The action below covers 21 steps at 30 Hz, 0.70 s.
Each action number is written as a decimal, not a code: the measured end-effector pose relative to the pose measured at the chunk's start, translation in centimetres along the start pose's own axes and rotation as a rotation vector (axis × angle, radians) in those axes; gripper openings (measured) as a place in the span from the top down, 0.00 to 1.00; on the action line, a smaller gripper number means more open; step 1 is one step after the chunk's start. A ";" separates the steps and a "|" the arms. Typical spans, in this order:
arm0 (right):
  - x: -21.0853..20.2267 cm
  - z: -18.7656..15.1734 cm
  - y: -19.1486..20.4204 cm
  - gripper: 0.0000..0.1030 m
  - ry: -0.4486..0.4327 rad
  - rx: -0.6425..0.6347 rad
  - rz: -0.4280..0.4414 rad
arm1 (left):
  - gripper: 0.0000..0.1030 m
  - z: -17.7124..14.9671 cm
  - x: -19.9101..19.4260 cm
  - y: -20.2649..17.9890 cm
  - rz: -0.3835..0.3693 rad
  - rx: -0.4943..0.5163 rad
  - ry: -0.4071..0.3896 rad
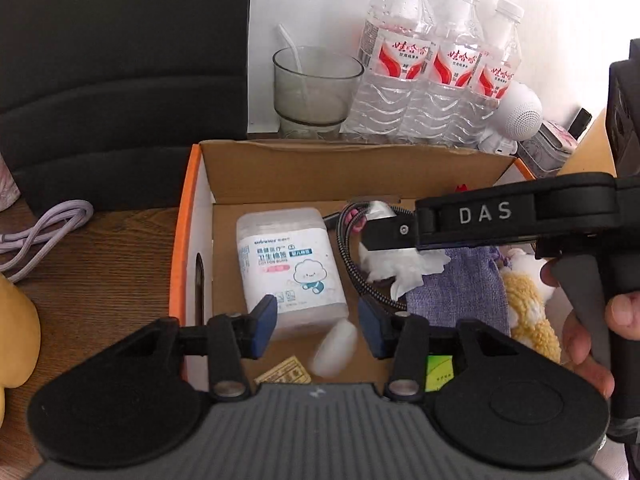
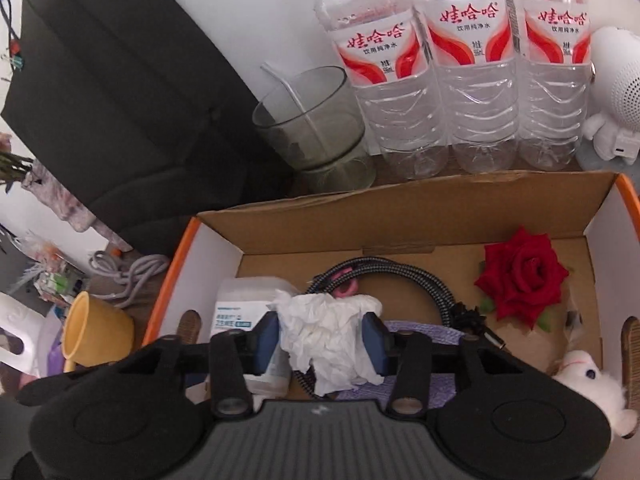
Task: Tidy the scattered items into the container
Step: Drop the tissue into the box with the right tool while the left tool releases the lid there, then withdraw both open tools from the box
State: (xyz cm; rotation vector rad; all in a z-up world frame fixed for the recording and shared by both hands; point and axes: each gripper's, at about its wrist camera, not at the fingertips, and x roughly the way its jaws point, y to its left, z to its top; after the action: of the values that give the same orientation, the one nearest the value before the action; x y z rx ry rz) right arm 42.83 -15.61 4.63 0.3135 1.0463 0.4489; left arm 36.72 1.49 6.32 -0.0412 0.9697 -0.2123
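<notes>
Cardboard box (image 2: 420, 208), orange on its outer rim, already holds most of the clutter, so by my reading the tidying is well advanced. Inside it lie a swab tub (image 1: 290, 264), a braided cable (image 2: 404, 276), a red rose (image 2: 520, 276) toward the box's far right corner, a lilac pouch (image 1: 468, 292), a plush toy (image 2: 588, 380) at the box's near right side, and small cards (image 1: 284, 374) at its near edge.

One piece is mid-delivery: the right gripper (image 2: 326, 344) hangs over the box with its jaws narrowed onto a crumpled tissue (image 2: 328, 340), above the pouch and cable. The wad has no clear long axis; if anything it hangs a little longer downward, its ragged tail toward the box floor.

The left gripper (image 1: 316, 328) hovers over the box's near edge, jaws wide and gripping nothing. A blurred white wad (image 1: 336, 346) sits below their gap; I cannot tell whether it is lying or falling.

Left of the box, on the bench (image 1: 112, 264), a grey cord (image 1: 48, 228), a yellow cup (image 2: 96, 332) on its side and some packets (image 2: 52, 280) remain outside. Those look like what is left, though whether they belong to the task is a guess.
</notes>
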 end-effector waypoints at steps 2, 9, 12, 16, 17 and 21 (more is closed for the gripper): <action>-0.9 0.1 0.0 0.44 -0.018 -0.007 -0.022 | 0.50 0.4 -0.4 -0.1 0.006 -0.006 -0.012; -4.9 -0.2 -1.6 0.41 0.060 -0.093 -0.259 | 0.19 1.0 -0.7 0.1 0.106 -0.013 0.065; -7.0 -1.0 -3.4 0.39 0.078 -0.077 -0.348 | 0.17 0.9 -0.9 -0.1 0.122 -0.046 0.081; -10.2 -2.2 -5.2 0.38 0.057 -0.027 -0.325 | 0.04 0.9 -1.8 -1.6 0.145 -0.053 0.073; -11.0 -2.7 -5.5 0.37 0.049 -0.017 -0.304 | 0.03 0.8 -2.2 -2.1 0.146 -0.045 0.066; -13.0 -4.6 -4.9 0.28 0.000 -0.033 -0.276 | 0.01 0.3 -4.2 -4.0 0.137 -0.035 0.025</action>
State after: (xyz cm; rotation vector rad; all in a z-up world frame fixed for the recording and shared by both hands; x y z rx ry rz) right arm 34.31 -26.18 10.11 0.1369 1.0630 0.2173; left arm 34.01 -1.61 10.47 -0.0042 0.9968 -0.0697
